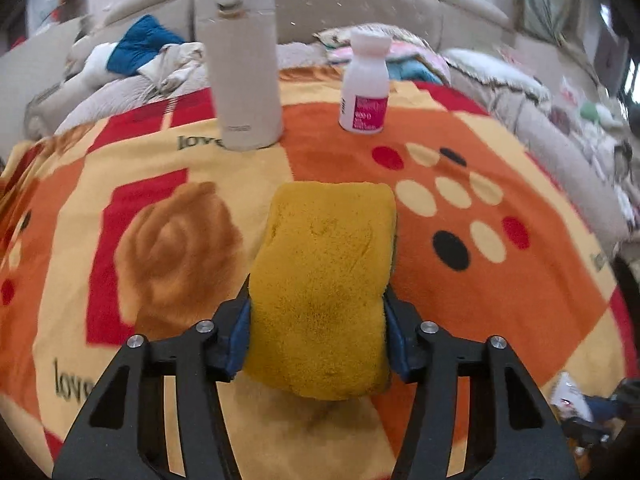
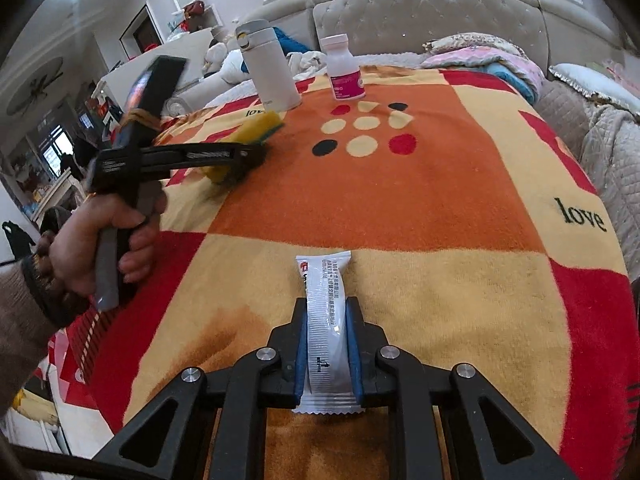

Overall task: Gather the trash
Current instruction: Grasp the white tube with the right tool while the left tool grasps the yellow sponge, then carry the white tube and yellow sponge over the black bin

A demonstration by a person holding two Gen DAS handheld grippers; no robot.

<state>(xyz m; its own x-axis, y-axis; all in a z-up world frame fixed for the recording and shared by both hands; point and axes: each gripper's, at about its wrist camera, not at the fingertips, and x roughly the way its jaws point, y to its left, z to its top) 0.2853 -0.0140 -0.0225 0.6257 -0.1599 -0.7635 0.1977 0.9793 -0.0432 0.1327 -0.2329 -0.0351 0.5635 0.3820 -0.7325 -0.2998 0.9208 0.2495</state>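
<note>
In the left wrist view a yellow sponge sits between the blue pads of my left gripper, which is shut on it and squeezes its sides inward. From the right wrist view, that left gripper is seen from the side, held by a person's hand, with the sponge just above the blanket. My right gripper is shut on a white printed sachet wrapper, whose far end sticks out past the fingertips over the blanket.
An orange, red and cream "love" blanket covers the bed. A tall grey-white flask and a white bottle with a pink label stand upright at its far end. Crumpled bedding and a padded headboard lie behind.
</note>
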